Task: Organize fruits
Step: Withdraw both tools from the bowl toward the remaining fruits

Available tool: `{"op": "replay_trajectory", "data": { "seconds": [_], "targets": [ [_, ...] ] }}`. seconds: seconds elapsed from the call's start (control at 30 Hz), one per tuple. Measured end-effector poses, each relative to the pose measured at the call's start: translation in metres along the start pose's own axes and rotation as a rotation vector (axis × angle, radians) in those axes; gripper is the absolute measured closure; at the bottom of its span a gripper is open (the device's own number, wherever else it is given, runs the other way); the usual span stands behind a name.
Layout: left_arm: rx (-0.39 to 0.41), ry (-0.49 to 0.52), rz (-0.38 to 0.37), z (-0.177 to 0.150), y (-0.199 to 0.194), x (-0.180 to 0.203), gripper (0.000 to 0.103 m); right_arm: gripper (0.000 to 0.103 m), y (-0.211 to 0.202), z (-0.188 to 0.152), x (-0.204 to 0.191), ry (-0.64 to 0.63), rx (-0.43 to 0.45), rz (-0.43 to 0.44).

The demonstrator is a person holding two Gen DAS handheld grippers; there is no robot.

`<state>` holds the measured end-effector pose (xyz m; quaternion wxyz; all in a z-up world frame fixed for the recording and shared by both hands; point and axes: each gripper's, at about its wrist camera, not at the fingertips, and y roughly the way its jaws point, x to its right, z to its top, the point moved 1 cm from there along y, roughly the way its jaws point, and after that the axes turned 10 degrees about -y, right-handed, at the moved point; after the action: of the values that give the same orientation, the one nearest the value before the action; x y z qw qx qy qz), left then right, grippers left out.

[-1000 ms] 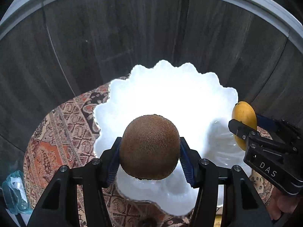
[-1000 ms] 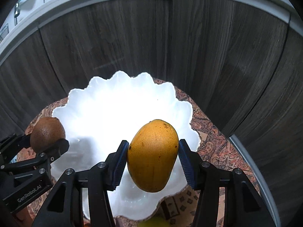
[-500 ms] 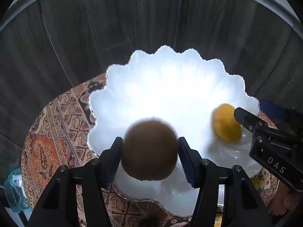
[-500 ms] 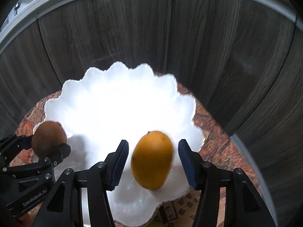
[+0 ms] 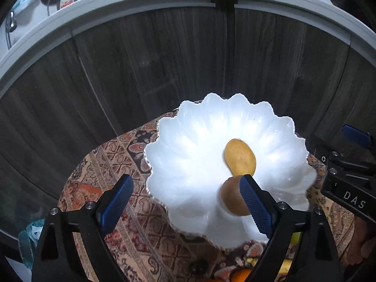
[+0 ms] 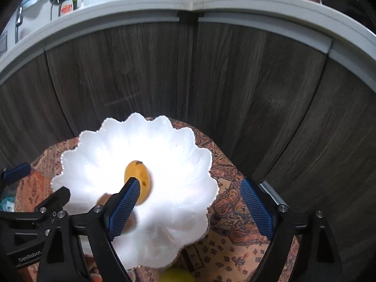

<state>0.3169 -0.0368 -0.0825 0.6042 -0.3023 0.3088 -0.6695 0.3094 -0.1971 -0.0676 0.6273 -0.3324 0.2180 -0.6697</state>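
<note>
Left gripper (image 5: 185, 202) is hovering with jaws spread wide, gripping nothing. Right gripper (image 6: 190, 208) is likewise hovering with jaws wide apart and nothing between them. Mango (image 5: 240, 157) and kiwi (image 5: 231, 199) are lying inside the white scalloped bowl (image 5: 188, 141), apparently touching each other. Bowl is sitting on a patterned cloth (image 5: 112, 162) covering the surface. Dark wood cabinet doors (image 5: 164, 65) are filling the background.
</note>
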Motion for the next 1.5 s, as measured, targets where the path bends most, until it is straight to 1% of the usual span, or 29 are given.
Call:
{"op": "replay_trajectory", "data": {
  "seconds": [0.33,0.63,0.77,0.97,1.17,1.33,1.5],
  "targets": [
    [0.053,-0.034,0.003,-0.018,-0.054,0.001,0.008,0.015,-0.051,-0.016,0.003,0.022,0.043,0.027],
    [0.074,-0.035,-0.007,-0.043,-0.093,0.008,0.007,0.015,-0.098,-0.039,0.011,0.012,0.078,0.004],
    [0.078,-0.033,-0.006,-0.056,-0.104,0.012,0.007,0.015,-0.111,-0.052,0.016,0.011,0.072,0.0],
    [0.076,-0.017,-0.018,-0.075,-0.112,0.022,0.007,0.015,-0.126,-0.077,0.023,0.021,0.062,-0.01],
    [0.062,0.006,-0.033,-0.094,-0.115,0.034,0.007,0.015,-0.13,-0.101,0.031,0.042,0.025,-0.014],
    [0.051,0.021,-0.047,-0.109,-0.113,0.039,0.007,0.015,-0.13,-0.117,0.033,0.045,0.003,-0.025],
    [0.021,0.03,-0.067,-0.124,-0.103,0.045,0.007,0.015,-0.128,-0.131,0.034,0.044,-0.018,-0.034]
  ]
}}
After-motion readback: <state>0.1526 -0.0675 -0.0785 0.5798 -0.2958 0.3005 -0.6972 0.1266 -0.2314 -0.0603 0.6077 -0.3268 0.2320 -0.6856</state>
